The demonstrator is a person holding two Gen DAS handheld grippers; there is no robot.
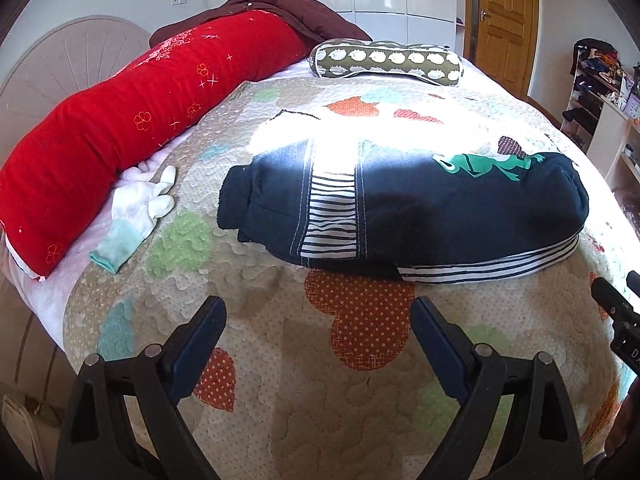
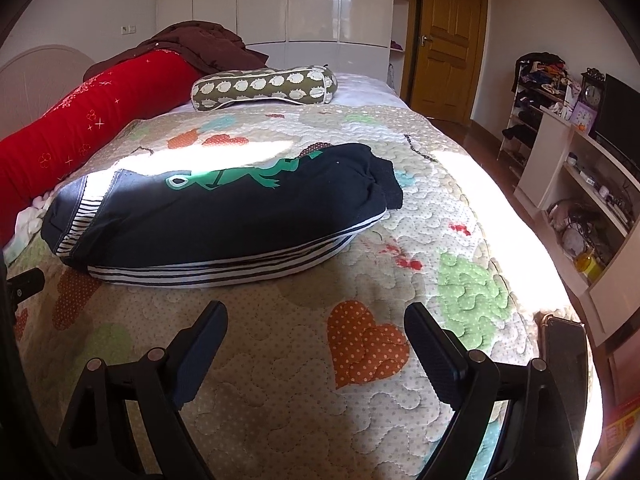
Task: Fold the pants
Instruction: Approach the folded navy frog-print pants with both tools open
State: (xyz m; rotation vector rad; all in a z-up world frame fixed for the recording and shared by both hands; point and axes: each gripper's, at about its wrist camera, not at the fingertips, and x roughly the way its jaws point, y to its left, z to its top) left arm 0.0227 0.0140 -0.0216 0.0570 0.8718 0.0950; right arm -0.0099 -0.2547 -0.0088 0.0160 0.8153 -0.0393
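Note:
Dark navy pants with a green frog print, striped side panel and striped waistband lie folded in a compact bundle on the patchwork quilt. They also show in the right wrist view. My left gripper is open and empty, above the quilt just in front of the pants. My right gripper is open and empty, also in front of the pants and apart from them. The right gripper's edge shows at the far right of the left wrist view.
A long red bolster lies along the left bed edge, with a white and mint glove beside it. A patterned green cushion and a maroon blanket lie at the far end. Shelves stand right of the bed.

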